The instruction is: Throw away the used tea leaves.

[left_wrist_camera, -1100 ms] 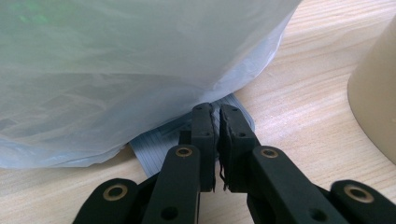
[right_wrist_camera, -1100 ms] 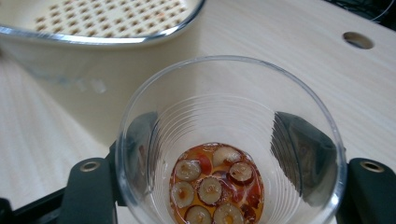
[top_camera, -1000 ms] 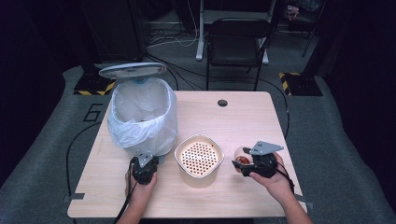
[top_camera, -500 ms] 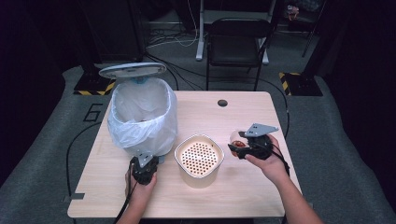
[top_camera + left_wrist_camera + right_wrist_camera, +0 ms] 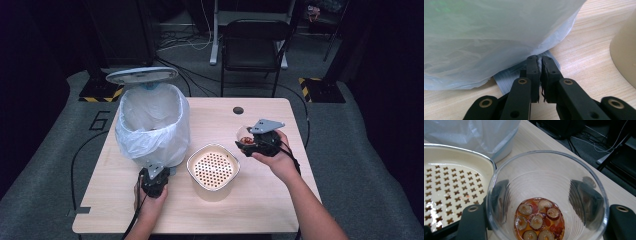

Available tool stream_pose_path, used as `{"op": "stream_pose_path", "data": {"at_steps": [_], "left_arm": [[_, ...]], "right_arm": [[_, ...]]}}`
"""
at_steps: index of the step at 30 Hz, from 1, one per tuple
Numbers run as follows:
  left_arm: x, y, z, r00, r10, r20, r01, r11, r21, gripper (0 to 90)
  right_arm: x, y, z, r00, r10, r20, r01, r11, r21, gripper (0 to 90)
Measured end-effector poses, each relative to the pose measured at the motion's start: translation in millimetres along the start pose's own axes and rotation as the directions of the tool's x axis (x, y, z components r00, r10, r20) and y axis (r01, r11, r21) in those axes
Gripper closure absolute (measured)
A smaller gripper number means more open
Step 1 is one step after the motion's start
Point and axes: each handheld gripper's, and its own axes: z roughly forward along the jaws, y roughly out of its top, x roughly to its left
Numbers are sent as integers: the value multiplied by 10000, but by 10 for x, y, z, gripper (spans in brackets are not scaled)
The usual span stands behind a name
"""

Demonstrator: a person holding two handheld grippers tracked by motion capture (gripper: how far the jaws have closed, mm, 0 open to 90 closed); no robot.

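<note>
I have the right gripper (image 5: pixel 248 142) clamped around a clear plastic cup (image 5: pixel 547 195), its 2 black jaws pressing on opposite sides of the cup wall, as the right gripper view shows through the plastic. The cup is held above the wooden table (image 5: pixel 260 200), off its surface, just to the right of the cream strainer bowl (image 5: pixel 213 166) with its perforated insert, and at the bottom of the cup sits a shallow amber liquid with several round sliced pieces (image 5: pixel 537 220) in it. In the right gripper view the strainer bowl (image 5: pixel 451 182) lies to the left of the cup and the bagged bin rises beyond it. My left gripper (image 5: pixel 154 175) rests low at the foot of the waste bin (image 5: pixel 152 125), which is lined with a translucent white bag and stands with its lid (image 5: pixel 142 75) raised. In the left gripper view the jaws are pinched together with only a thin slit between them, their tips lying over the grey ribbed pedal (image 5: pixel 506 77) that juts from under the bag (image 5: pixel 486 37); I cannot tell whether anything is caught in that slit. The bin stands well left of the cup, with the strainer bowl between them.
</note>
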Motion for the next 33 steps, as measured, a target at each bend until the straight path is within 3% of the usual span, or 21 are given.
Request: {"op": "stream_pose_path", "data": {"at_steps": [11, 18, 27, 33], "left_arm": [[2, 1, -3, 10000, 0, 15, 0, 10000, 22, 849], [1, 1, -3, 10000, 4, 13, -4, 10000, 23, 849], [-4, 0, -2, 10000, -33, -2, 33, 10000, 31, 849], [2, 2, -3, 10000, 26, 5, -26, 10000, 29, 849]], "right_arm": [[17, 130, 77, 9994, -257, -232, 250, 9992, -309, 329], [67, 201, 75, 9955, -933, -163, 924, 9945, -486, 333], [127, 274, 100, 9772, -2114, -205, 2088, 9740, -882, 329], [129, 285, 150, 9677, -2458, -553, 2358, 9609, -1453, 328]]}}
